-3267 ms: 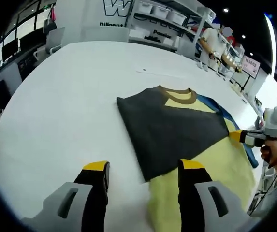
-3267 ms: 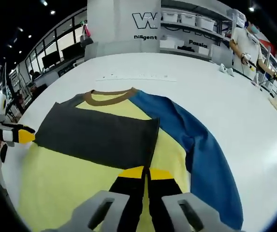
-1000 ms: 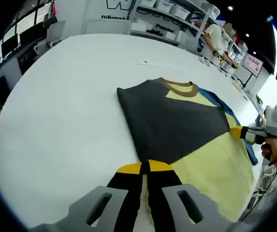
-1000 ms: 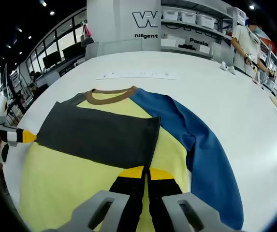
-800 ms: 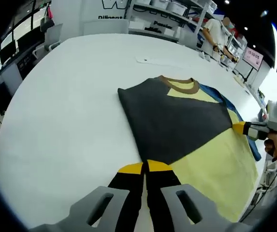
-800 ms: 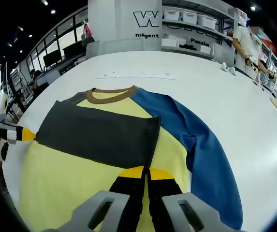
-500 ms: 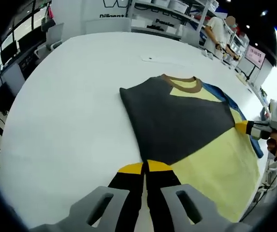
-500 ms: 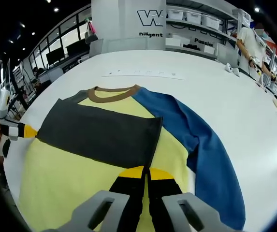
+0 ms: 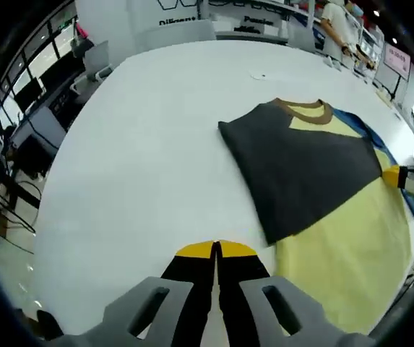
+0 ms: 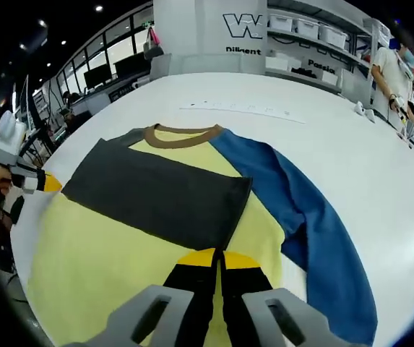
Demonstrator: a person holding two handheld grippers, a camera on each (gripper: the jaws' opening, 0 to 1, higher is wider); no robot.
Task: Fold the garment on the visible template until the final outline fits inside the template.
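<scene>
Left claw (image 9: 217, 249) beside shirt (image 9: 315, 181) edge

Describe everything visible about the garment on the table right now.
The garment is a long-sleeved shirt lying flat on the white table: yellow body, brown collar, soft knit look. Its dark grey sleeve is folded across the chest; the blue sleeve lies spread out. The right gripper sits shut over the yellow front.
</scene>
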